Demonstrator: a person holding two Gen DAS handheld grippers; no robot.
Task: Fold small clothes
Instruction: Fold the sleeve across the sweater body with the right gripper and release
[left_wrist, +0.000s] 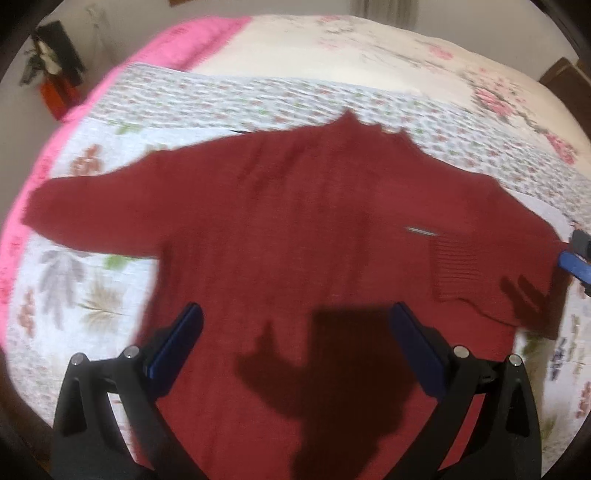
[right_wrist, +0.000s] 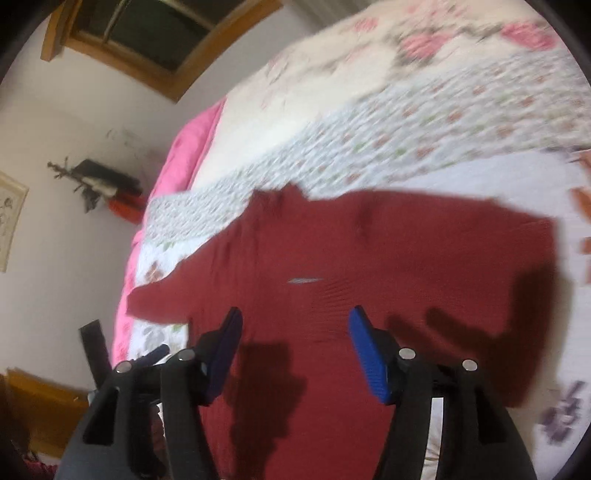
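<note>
The bed (left_wrist: 332, 55) filled most of both views, covered by a quilt (left_wrist: 229, 99) with a cream flowered panel at the far end, a band of small flower print across the middle, and a pink edge (left_wrist: 122, 74) along one side. No box, basket or other container showed in either view. Beyond the pink edge stood a pale wall (right_wrist: 74, 155) with a wood-framed window (right_wrist: 155, 33) high up, a small dark shelf (right_wrist: 107, 181) holding something red, and part of a framed picture (right_wrist: 9, 218) at the border.

A dark red sweater (left_wrist: 295, 206) lay spread flat on the quilt, collar pointing toward the far end. One sleeve (left_wrist: 88, 210) stretched straight out toward the pink edge; the other was folded back onto the body, its ribbed cuff (left_wrist: 461, 266) lying on the front.

The left gripper (left_wrist: 295, 350) hovered above the sweater's lower body, its blue-padded fingers spread wide with nothing between them. The right gripper (right_wrist: 295, 354) hung over the sweater too, likewise spread and empty. Both views were blurred.
</note>
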